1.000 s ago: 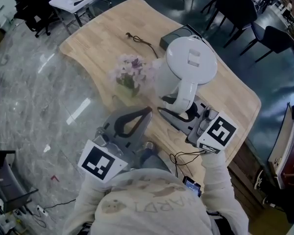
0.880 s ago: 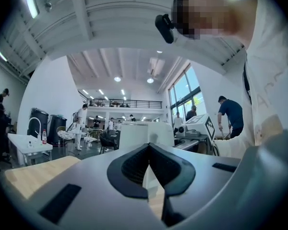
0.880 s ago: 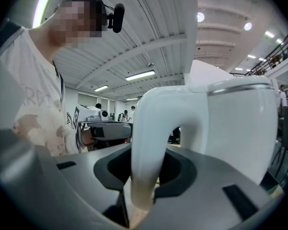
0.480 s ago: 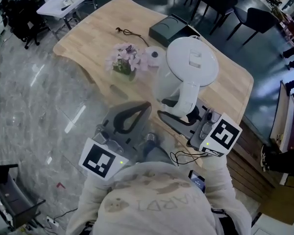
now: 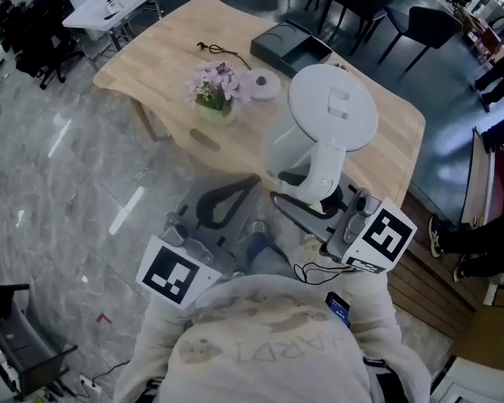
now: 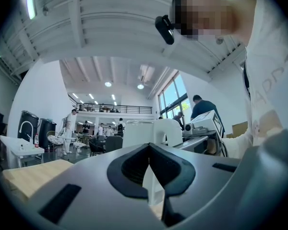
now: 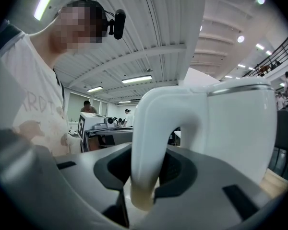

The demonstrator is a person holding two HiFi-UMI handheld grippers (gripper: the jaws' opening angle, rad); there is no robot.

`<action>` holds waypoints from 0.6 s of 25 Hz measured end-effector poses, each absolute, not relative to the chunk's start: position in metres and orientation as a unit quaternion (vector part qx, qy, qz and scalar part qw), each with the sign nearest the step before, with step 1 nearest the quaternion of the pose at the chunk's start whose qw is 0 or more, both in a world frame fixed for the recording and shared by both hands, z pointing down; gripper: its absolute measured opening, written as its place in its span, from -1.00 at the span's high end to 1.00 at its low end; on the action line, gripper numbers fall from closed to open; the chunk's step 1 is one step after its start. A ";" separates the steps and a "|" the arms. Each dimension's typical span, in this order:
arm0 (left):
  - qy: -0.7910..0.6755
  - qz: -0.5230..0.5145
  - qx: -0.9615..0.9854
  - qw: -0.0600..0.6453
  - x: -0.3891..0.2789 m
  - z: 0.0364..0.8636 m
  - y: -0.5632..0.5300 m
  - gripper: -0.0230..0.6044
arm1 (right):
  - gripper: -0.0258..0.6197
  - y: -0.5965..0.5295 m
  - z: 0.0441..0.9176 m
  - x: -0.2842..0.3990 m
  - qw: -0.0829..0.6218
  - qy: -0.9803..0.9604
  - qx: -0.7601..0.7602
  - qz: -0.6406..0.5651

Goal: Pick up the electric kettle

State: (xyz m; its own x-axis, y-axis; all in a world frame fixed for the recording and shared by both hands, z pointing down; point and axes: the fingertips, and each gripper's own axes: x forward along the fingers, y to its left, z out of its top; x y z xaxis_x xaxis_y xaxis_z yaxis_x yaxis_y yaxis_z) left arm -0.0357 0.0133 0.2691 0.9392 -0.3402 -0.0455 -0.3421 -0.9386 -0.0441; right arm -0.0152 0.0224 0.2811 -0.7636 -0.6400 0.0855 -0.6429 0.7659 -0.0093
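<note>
**Head view.** The electric kettle [image 5: 332, 107], white with its round lid facing the camera, sits over the near edge of the wooden table [image 5: 160, 53]. The right gripper [image 5: 312, 198] meets the kettle at its handle [image 5: 323, 170], on the side of the kettle nearest the person. The left gripper [image 5: 250, 190] lies beside the kettle on the person's left, apart from it, jaw tips together. Beyond the kettle stand a small pot of pale flowers [image 5: 214, 91], a white roll [image 5: 261, 82], a dark open box [image 5: 290, 44] and a thin cord [image 5: 223, 55].

**Left gripper view.** The left gripper [image 6: 149, 147] has its jaws closed tip to tip and grasps nothing. The kettle [image 6: 137, 133] stands beyond the jaws, untouched by them.

**Right gripper view.** The right gripper [image 7: 143, 176] is clenched on the kettle's handle [image 7: 151, 128], which runs down between the dark pads. The kettle body [image 7: 240, 128] rises just beyond, and a strip of the table [image 7: 274, 177] shows low beside it.

**Progress.** The grasp is made. The kettle's base is hidden, so whether it has left the table cannot be confirmed, though its place over the table edge suggests that it is off the surface. What is left, at most, is to carry it clear and hold it steady.
</note>
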 end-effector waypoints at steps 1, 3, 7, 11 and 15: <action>0.173 0.019 -0.984 0.028 -0.038 0.268 0.020 0.89 | 0.57 0.028 0.280 -0.018 0.037 -0.939 0.342 0.019; 0.173 0.020 -0.984 0.031 -0.044 0.267 0.032 0.89 | 0.57 0.039 0.278 -0.023 0.035 -0.939 0.343 0.018; 0.175 0.027 -0.984 0.034 -0.059 0.262 0.067 0.89 | 0.57 0.073 0.275 -0.038 0.036 -0.937 0.346 0.008; 0.172 0.030 -0.984 0.042 -0.076 0.261 0.104 0.89 | 0.57 0.108 0.273 -0.054 0.040 -0.936 0.351 -0.006; 0.173 0.033 -0.983 0.048 -0.077 0.258 0.106 0.89 | 0.57 0.110 0.271 -0.056 0.039 -0.936 0.348 -0.008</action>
